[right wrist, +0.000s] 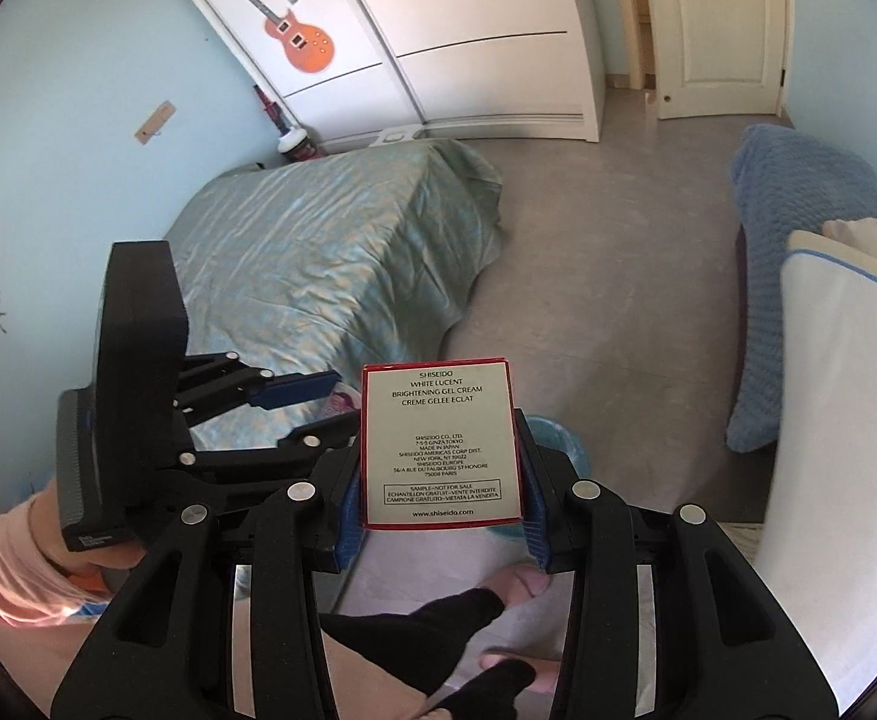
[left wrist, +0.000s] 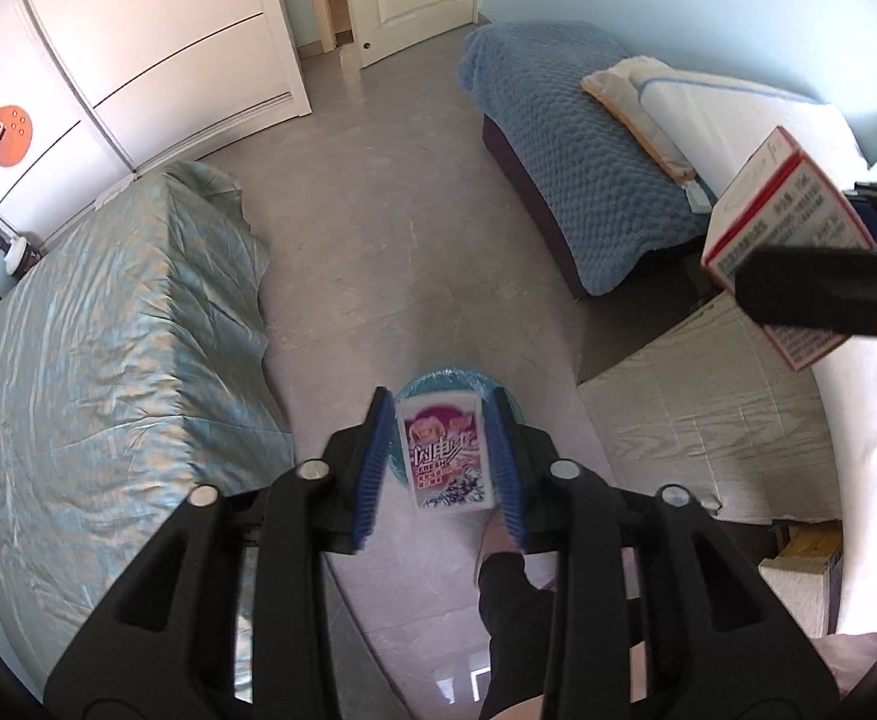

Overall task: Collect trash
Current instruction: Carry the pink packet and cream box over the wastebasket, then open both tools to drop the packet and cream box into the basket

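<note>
My left gripper is shut on a small purple and white snack packet and holds it above a blue-lined trash bin on the floor. My right gripper is shut on a white cream box with red edges. That box and the right gripper also show at the right of the left wrist view. In the right wrist view the bin's rim peeks out just right of the box, and the left gripper hangs to the left.
A table under a shiny green-blue cloth stands on the left. A bed with a blue blanket and pillows is on the right. A flat cardboard sheet lies near the bin. The person's feet are below the grippers.
</note>
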`<action>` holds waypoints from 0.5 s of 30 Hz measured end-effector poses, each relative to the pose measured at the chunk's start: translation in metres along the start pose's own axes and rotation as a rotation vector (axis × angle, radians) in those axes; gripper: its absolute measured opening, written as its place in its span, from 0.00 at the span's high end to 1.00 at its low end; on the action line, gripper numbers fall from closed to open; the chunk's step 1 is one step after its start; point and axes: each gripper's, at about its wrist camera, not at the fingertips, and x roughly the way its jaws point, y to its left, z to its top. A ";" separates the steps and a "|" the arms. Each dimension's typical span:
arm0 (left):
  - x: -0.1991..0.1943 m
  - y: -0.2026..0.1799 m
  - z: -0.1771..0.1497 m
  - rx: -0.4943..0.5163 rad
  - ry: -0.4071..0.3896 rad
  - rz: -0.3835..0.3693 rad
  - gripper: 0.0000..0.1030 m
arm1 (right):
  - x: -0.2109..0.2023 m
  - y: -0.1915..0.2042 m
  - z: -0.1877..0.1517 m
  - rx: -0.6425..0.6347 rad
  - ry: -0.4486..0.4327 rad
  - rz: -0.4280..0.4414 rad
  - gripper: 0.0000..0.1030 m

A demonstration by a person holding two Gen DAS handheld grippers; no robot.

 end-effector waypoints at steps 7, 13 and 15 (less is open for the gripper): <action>0.005 0.014 0.007 -0.025 -0.013 0.059 0.07 | -0.014 -0.017 0.007 0.082 -0.059 -0.002 0.30; 0.008 0.008 0.013 -0.005 0.003 0.060 0.07 | -0.025 -0.032 0.005 0.122 -0.073 -0.025 0.30; 0.009 0.006 0.015 0.007 -0.001 0.055 0.07 | -0.030 -0.037 0.001 0.140 -0.080 -0.031 0.29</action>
